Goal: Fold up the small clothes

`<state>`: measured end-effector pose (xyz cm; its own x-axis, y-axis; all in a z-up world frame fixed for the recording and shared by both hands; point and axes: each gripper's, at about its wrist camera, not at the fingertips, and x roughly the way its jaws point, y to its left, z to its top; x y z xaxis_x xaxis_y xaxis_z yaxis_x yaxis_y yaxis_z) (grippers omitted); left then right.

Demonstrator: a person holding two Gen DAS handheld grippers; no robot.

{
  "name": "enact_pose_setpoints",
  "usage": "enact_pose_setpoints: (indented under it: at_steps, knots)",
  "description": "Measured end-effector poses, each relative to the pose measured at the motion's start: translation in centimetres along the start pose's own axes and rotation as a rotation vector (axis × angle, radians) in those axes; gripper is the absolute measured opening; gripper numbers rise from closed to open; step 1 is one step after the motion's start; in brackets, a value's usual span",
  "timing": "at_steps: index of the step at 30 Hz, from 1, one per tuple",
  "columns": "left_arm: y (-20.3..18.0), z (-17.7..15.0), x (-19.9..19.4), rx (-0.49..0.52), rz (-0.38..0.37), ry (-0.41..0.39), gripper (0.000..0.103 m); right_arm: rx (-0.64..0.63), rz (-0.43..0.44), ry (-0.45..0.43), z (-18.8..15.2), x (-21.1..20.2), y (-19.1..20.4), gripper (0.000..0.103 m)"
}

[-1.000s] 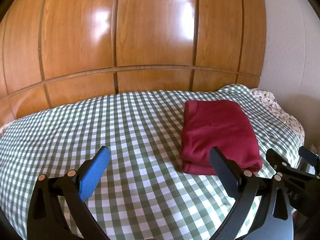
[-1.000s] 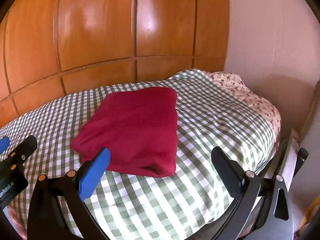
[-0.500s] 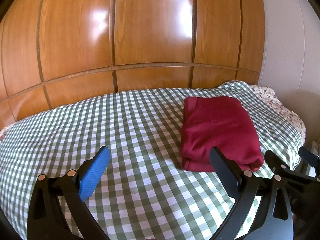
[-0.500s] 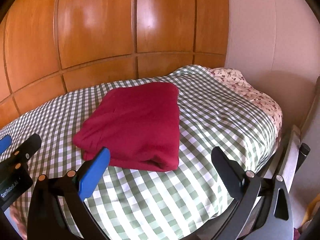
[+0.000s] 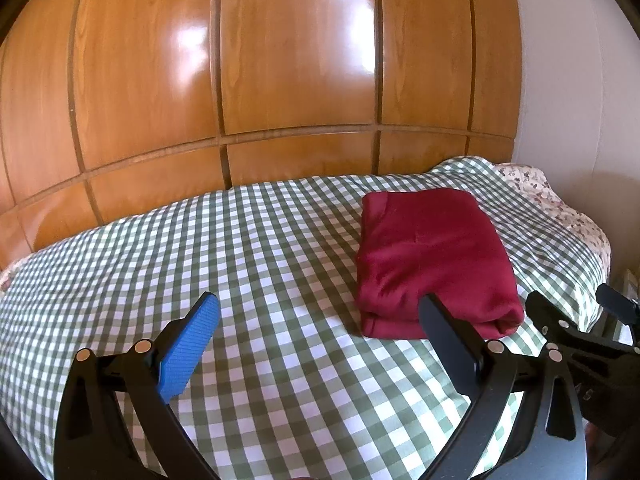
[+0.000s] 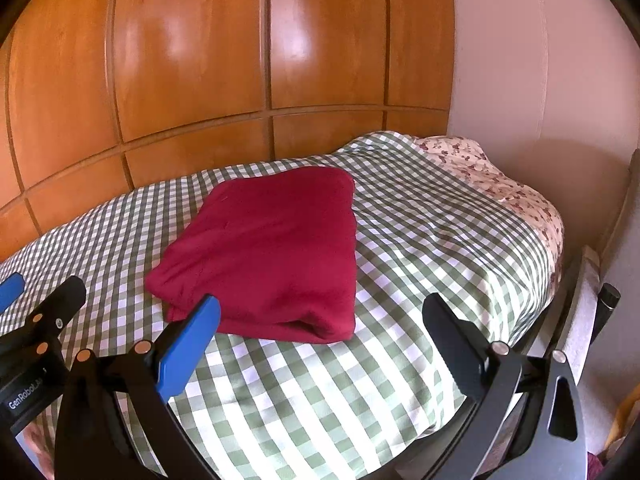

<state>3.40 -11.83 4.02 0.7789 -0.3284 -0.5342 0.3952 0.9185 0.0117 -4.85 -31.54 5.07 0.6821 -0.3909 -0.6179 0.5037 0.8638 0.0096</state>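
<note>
A dark red garment (image 5: 432,256) lies folded into a neat rectangle on the green-and-white checked bed cover (image 5: 240,264). In the right wrist view the same folded garment (image 6: 272,256) rests just beyond the blue-padded finger. My left gripper (image 5: 320,320) hangs open above the cover, near the garment's front left corner, holding nothing. My right gripper (image 6: 320,320) is open too, in front of the garment's near edge, with nothing between its fingers. The other gripper's black frame shows at the right edge of the left wrist view and the left edge of the right wrist view.
A glossy wooden panelled wall (image 5: 280,80) runs behind the bed. A floral sheet (image 6: 500,184) shows at the bed's right end, next to a pale wall (image 6: 540,80). The bed's right edge drops off near a grey frame (image 6: 580,320).
Both grippers have drawn back slightly from the bed, so the folded garment sits a little farther away. Both stay open and the garment has not moved.
</note>
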Motion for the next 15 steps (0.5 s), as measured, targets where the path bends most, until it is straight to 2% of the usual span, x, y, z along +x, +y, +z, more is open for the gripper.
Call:
enact_pose_setpoints:
  at_steps: [15]
  knots:
    - [0.17, 0.15, -0.73, 0.000, 0.001, -0.015, 0.099, 0.010, 0.014, 0.003, -0.26, 0.01, -0.08, 0.101]
